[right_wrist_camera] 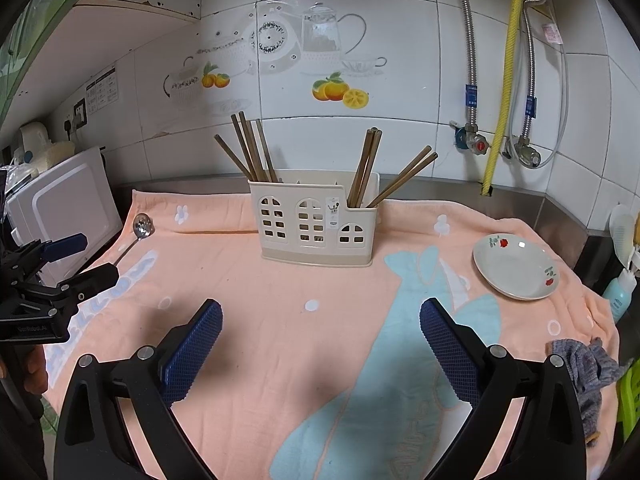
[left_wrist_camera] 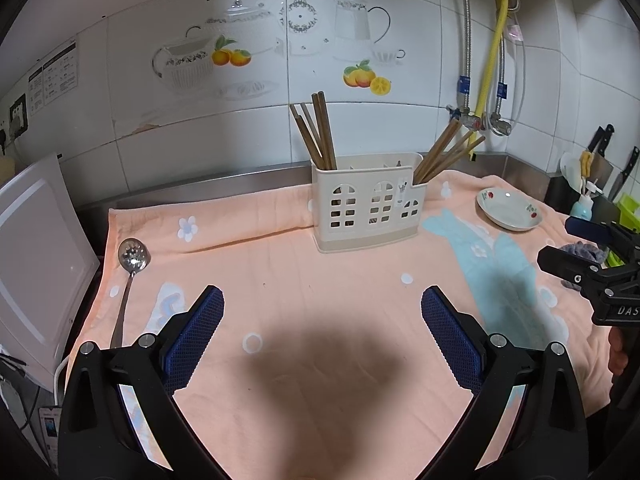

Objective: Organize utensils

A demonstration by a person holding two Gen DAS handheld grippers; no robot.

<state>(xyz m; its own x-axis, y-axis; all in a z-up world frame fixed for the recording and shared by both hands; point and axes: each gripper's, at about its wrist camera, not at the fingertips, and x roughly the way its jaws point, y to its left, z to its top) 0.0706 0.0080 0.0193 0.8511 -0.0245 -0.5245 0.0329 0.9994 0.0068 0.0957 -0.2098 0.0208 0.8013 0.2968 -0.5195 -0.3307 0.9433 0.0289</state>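
Note:
A cream utensil holder (left_wrist_camera: pixel 366 202) (right_wrist_camera: pixel 316 224) stands at the back of a peach towel (left_wrist_camera: pixel 320 280) (right_wrist_camera: pixel 280 300). Brown chopsticks (left_wrist_camera: pixel 318 136) (right_wrist_camera: pixel 252 148) lean in its left compartment, and more chopsticks (left_wrist_camera: pixel 444 156) (right_wrist_camera: pixel 384 172) lean in its right one. A slotted metal spoon (left_wrist_camera: pixel 130 276) (right_wrist_camera: pixel 138 232) lies at the towel's left edge. My left gripper (left_wrist_camera: pixel 322 300) (right_wrist_camera: pixel 86 254) hovers open over the near towel, with nothing between its fingers. My right gripper (right_wrist_camera: pixel 320 312) (left_wrist_camera: pixel 554 240) is open too, also holding nothing.
A white dish with red flowers (left_wrist_camera: pixel 508 208) (right_wrist_camera: pixel 516 266) sits on the towel at the right. A grey rag (right_wrist_camera: pixel 584 376) lies at the right edge. A white appliance (left_wrist_camera: pixel 36 264) (right_wrist_camera: pixel 68 204) stands to the left. Knives (left_wrist_camera: pixel 600 144) and a blue bottle (right_wrist_camera: pixel 620 292) are at far right.

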